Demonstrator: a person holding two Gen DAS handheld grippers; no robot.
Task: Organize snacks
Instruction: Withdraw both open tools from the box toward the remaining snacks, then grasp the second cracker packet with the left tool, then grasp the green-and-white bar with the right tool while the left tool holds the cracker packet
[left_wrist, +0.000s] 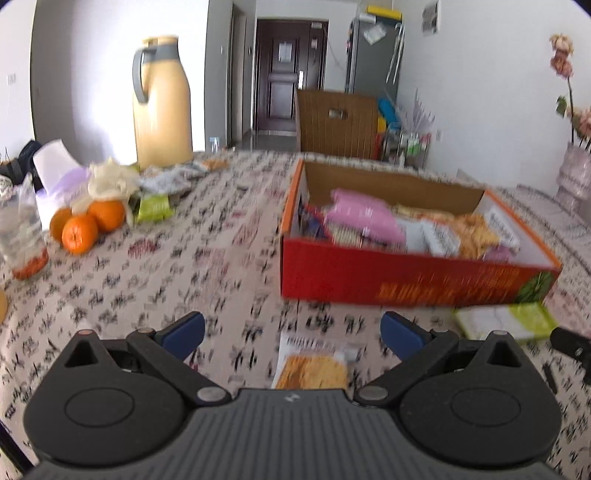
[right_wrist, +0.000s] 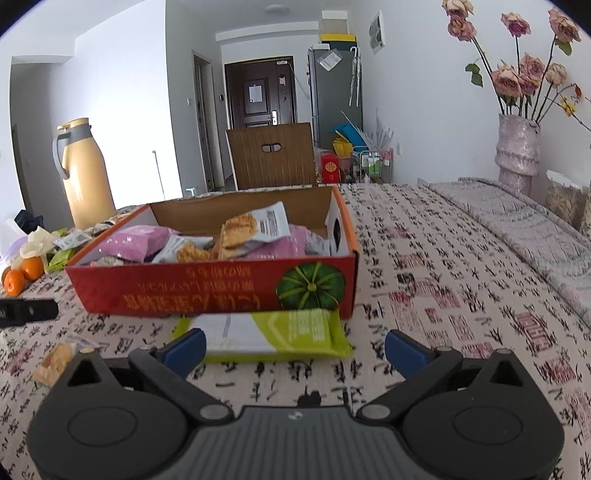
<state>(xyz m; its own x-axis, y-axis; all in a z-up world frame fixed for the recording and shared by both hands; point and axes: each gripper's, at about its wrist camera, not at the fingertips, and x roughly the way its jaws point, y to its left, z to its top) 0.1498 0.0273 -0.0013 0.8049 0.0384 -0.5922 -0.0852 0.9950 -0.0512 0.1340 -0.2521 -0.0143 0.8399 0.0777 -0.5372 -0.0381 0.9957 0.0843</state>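
A red cardboard box (left_wrist: 406, 284) (right_wrist: 207, 291) with several snack packets inside stands on the patterned tablecloth. My left gripper (left_wrist: 291, 332) is open and empty, above a cracker packet (left_wrist: 314, 363) lying on the cloth. That packet also shows in the right wrist view (right_wrist: 55, 362). My right gripper (right_wrist: 295, 345) is open and empty, just before a green and white snack packet (right_wrist: 273, 328) (left_wrist: 506, 321) that lies against the box's front. More snack packets (left_wrist: 166, 184) lie at the far left by the flask.
A yellow thermos flask (left_wrist: 160, 103) (right_wrist: 86, 173), three oranges (left_wrist: 88, 221), a plastic cup (left_wrist: 22, 236) and a tissue pack stand at the left. A vase of dried roses (right_wrist: 517, 147) stands at the right. A wooden chair (right_wrist: 273, 155) is behind the table.
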